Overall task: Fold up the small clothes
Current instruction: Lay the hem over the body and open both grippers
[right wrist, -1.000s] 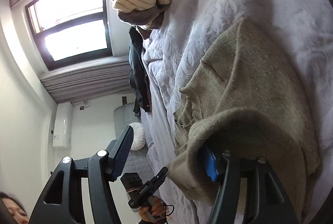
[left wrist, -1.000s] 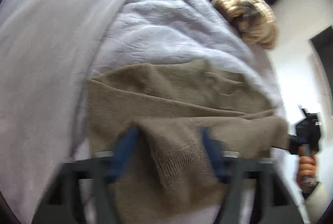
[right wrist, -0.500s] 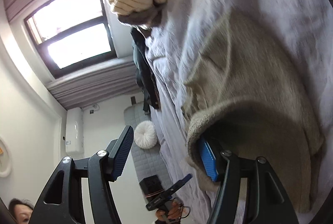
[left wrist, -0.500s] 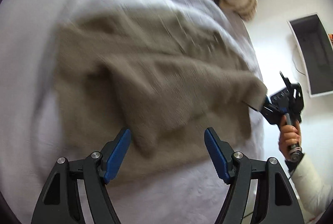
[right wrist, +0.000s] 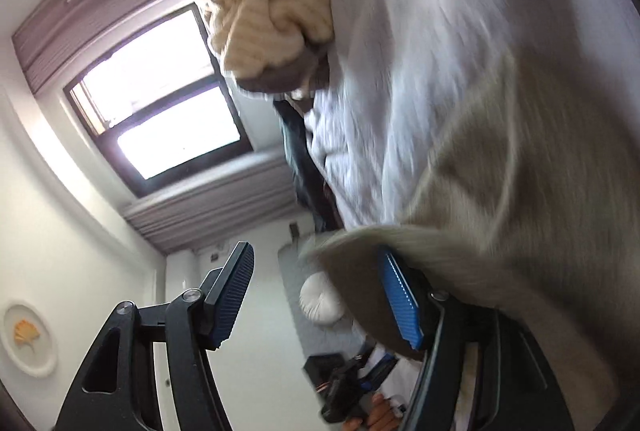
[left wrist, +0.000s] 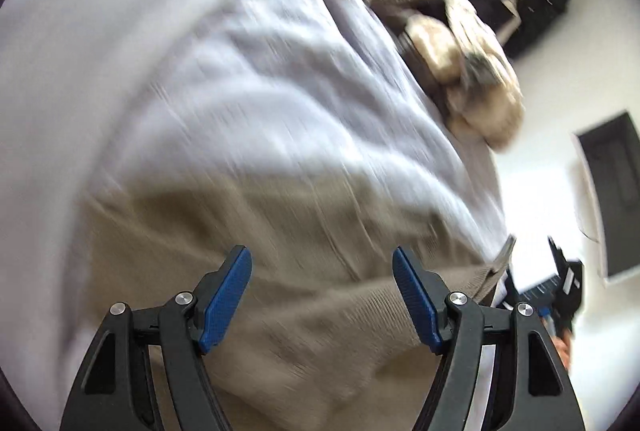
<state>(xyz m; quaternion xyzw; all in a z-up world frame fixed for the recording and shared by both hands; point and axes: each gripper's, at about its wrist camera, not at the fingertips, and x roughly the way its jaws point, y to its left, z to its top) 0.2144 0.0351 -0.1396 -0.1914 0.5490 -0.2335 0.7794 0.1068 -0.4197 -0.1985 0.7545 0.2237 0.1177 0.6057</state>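
Sweater [left wrist: 304,271] is lying on the bed [left wrist: 224,79]. Your left gripper [left wrist: 322,297] has its fingers spread wide over it, gripping nothing; right gripper's [right wrist: 320,295] fingers just widened, sweater draped over one.

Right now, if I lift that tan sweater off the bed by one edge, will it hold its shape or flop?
The tan sweater will probably flop: in the right wrist view its edge already drapes limply over one finger of the right hand-held gripper. It looks thick and fuzzy, so it likely grips rather than slips. Its folds on the bed may slump open.
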